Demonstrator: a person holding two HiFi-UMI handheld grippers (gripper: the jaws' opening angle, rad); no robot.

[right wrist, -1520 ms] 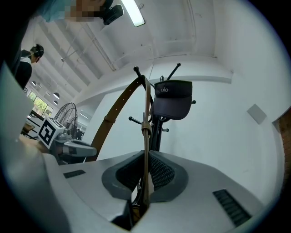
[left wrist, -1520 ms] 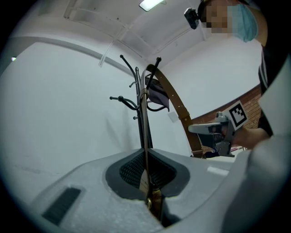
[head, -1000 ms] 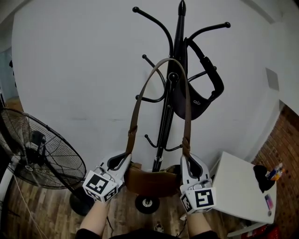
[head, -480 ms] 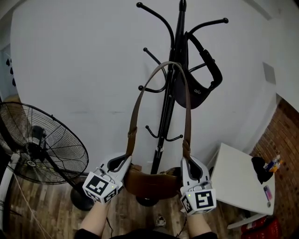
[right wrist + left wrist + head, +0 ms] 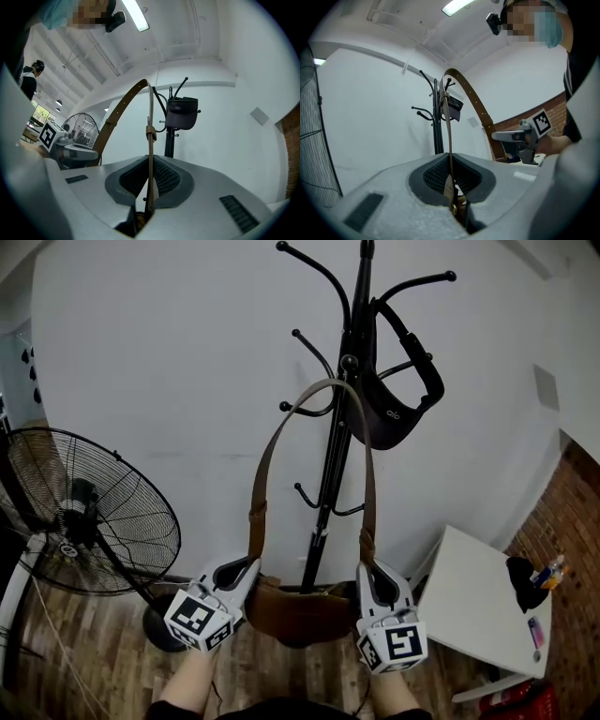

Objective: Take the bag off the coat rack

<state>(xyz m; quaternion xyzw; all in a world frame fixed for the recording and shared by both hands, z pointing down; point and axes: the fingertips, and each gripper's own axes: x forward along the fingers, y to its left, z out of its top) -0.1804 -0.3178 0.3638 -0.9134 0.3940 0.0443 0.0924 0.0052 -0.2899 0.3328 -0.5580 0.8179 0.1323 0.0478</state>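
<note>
L claw [image 5: 249,565] & R claw [image 5: 368,565] both clamped on bag strap [image 5: 255,519].

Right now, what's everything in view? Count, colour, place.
brown leather bag: 1, brown, low centre between the grippers; its strap loops up before the rack
black metal coat rack: 1, black, centre, by the white wall
black cap: 1, black, on the rack's upper right
black pedestal fan: 1, black, left, on the wood floor
white square table: 1, white, lower right
dark bundle: 1, black, table's far corner
left gripper: 1, white, shut on the strap's left end
right gripper: 1, white, shut on the strap's right end
</note>
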